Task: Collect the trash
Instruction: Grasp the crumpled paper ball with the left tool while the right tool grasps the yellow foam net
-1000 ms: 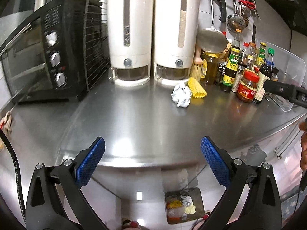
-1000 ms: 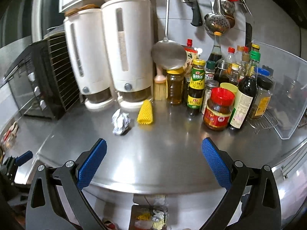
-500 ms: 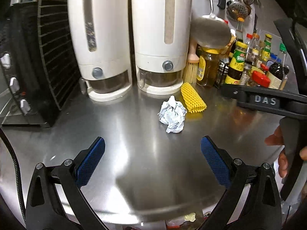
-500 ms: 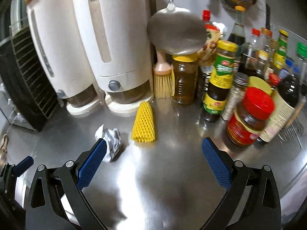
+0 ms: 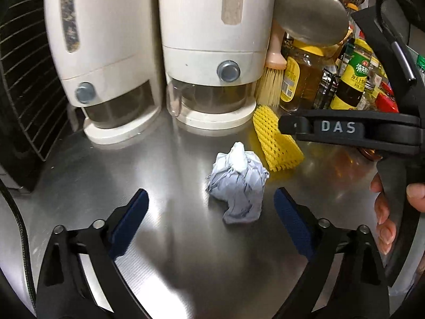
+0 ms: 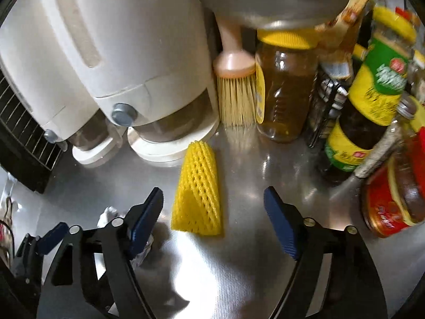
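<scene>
Having been brought in from the bench (image 5: 186,252) edge within a second, the left gripper (image 5: 209,212) framed the crumpled paper ball (image 5: 237,186), the right gripper (image 6: 213,207) the yellow foam net (image 6: 198,186). Both jaws were held wide; grasping was judged imminent.
</scene>
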`<state>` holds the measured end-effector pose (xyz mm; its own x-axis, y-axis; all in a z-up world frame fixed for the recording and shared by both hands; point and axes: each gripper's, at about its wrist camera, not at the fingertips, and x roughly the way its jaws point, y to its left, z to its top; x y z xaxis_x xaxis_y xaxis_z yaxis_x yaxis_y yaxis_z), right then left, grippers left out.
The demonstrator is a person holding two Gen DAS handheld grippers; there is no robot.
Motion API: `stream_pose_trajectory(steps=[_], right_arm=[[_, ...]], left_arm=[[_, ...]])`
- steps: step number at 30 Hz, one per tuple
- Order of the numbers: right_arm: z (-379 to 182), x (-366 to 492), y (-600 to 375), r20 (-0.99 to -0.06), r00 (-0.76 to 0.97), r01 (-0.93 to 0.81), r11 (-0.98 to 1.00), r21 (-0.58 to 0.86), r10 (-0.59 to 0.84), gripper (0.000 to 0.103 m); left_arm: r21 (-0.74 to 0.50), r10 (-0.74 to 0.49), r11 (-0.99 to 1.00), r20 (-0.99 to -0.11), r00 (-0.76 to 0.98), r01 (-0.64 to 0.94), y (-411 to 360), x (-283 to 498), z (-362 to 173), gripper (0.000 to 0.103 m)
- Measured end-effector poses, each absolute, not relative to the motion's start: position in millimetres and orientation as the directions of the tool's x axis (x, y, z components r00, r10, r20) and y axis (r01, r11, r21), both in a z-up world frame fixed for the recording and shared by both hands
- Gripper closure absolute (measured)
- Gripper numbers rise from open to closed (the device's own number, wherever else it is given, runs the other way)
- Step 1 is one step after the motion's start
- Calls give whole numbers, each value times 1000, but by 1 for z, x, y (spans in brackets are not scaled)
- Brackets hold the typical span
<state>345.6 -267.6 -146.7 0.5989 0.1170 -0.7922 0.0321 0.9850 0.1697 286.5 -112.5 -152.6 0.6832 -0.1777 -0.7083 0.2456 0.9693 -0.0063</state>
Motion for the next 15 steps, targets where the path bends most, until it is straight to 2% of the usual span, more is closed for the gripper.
stream_pose_trajectory(steps=[5,8,11,15], right_arm=[[-158,358,-260,-805,574,-5,983,184,154,43],[-169,365,-257,-820,545,-13,979,202,176,61],[-177,367,-258,-829,525,-7,975,224,195,69],[-172,362,-259,-821,537,2,973,232,194,82]], left_arm=[[-2,-179,967,-715,676,253,-118,298,-158,23],[-16,-198,962,-726,658,271,-121,306,-164,32],[-37,-225,956,-732,643,292,-125,309,-167,57],[-27,-223,953,-734,642,301,-129,303,-167,59]])
